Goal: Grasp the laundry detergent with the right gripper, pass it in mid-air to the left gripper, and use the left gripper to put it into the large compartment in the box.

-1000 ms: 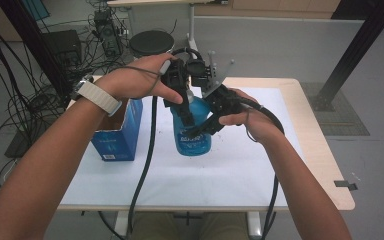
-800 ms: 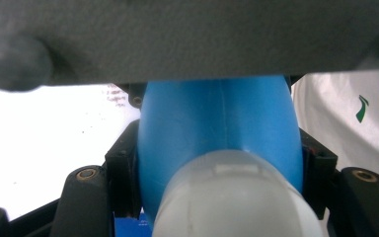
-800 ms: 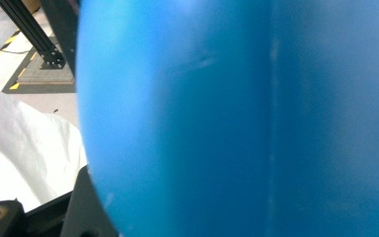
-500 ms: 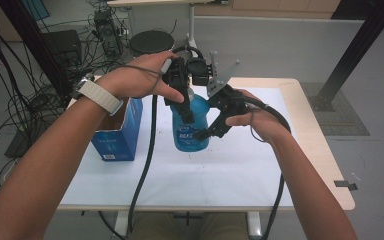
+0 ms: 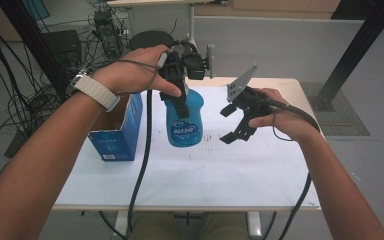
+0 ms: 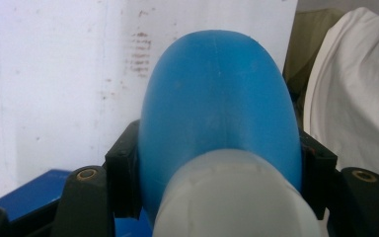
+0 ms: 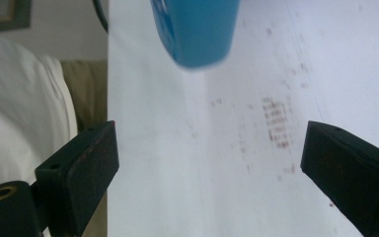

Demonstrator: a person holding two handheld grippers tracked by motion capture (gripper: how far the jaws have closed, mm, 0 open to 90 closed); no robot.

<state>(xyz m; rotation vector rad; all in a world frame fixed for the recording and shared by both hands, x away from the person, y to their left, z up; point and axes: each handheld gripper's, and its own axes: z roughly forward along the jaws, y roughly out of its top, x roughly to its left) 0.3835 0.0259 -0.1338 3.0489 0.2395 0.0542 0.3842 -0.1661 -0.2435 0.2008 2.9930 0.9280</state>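
Note:
A blue plastic bottle (image 5: 184,122) with a white cap (image 6: 232,197) stands upright over the white table cover; I cannot tell if its base touches. My left gripper (image 5: 180,101) comes down from above and is shut on the bottle's upper part, its black jaws pressing both sides of the blue body (image 6: 217,113). My right gripper (image 5: 228,124) is to the right of the bottle and apart from it. Its jaws have just been opening and stand wide with nothing between them. In the right gripper view (image 7: 209,163) the bottle's lower end (image 7: 197,29) lies beyond the jaws.
An open blue cardboard box (image 5: 117,132) stands at the table's left, close to the bottle. The white cover (image 5: 205,175) has faint brown marks near its middle. Cables trail from both grippers over the front edge. Cables and a black stool are on the floor behind the table.
The right gripper was against the bottle; it has opened and drawn away to the right. The left gripper keeps its hold on the bottle in about the same place.

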